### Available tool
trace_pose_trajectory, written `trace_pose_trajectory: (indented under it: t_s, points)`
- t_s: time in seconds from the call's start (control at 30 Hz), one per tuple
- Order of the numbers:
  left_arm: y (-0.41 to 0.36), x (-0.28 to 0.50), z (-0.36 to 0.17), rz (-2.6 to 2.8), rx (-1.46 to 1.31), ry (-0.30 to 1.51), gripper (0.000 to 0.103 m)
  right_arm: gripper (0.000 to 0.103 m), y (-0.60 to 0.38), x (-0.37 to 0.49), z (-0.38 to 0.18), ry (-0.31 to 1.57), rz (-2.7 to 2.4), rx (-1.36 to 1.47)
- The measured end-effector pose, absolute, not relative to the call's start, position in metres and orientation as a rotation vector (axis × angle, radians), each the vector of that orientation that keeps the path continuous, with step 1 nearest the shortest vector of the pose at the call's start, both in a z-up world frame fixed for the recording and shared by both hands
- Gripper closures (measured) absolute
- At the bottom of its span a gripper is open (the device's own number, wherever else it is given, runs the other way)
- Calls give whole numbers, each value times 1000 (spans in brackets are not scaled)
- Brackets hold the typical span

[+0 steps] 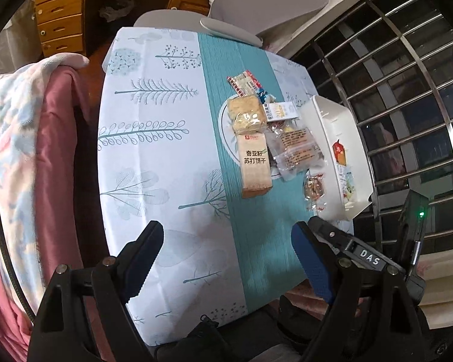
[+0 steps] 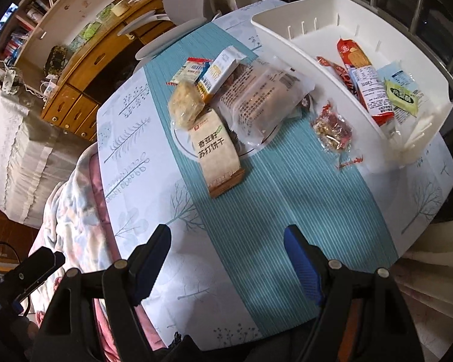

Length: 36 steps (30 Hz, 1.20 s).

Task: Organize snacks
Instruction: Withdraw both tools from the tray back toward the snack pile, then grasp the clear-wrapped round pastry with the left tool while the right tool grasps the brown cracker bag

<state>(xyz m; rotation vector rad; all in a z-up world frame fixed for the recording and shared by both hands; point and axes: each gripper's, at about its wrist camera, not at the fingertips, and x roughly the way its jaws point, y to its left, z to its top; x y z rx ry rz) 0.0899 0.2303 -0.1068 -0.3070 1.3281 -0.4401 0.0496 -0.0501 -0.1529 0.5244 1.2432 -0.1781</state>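
Observation:
Several snack packets lie piled on a plate (image 2: 184,146) on the teal runner: a tan soda-cracker pack (image 1: 254,167) (image 2: 217,158), a clear pack of pale biscuits (image 1: 246,114) (image 2: 187,104), clear-wrapped cakes (image 1: 299,150) (image 2: 262,99), a small white-yellow box (image 2: 219,74). A small red-wrapped nut snack (image 1: 314,188) (image 2: 332,129) lies beside the white bin (image 1: 326,111) (image 2: 287,33), which holds several packets, one of them red (image 2: 365,78). My left gripper (image 1: 226,247) and right gripper (image 2: 228,247) are open, empty, above the near table edge.
A white chair (image 1: 268,0) stands at the table's far end. A wooden drawer unit (image 1: 60,12) (image 2: 84,90) is beyond. A pink and floral blanket (image 1: 21,138) lies left of the table. A metal window grille (image 1: 407,90) runs along the right.

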Motion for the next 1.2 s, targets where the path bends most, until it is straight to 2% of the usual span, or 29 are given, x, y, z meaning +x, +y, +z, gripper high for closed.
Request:
trace_pose_trajectory:
  t_s: [0.13, 0.63, 0.97, 1.2]
  points:
    - [229, 98, -117, -440, -311, 1360, 11, 25, -54, 51, -154, 1238, -192, 533]
    - [188, 163, -152, -353, -290, 1493, 9, 25, -78, 86, -190, 1254, -161, 601]
    - [128, 228, -180, -298, -167, 1591, 9, 25, -42, 118, -228, 1249, -58, 353]
    - [106, 270, -206, -244, -190, 1619, 9, 25, -20, 132, -244, 1221, 11, 183]
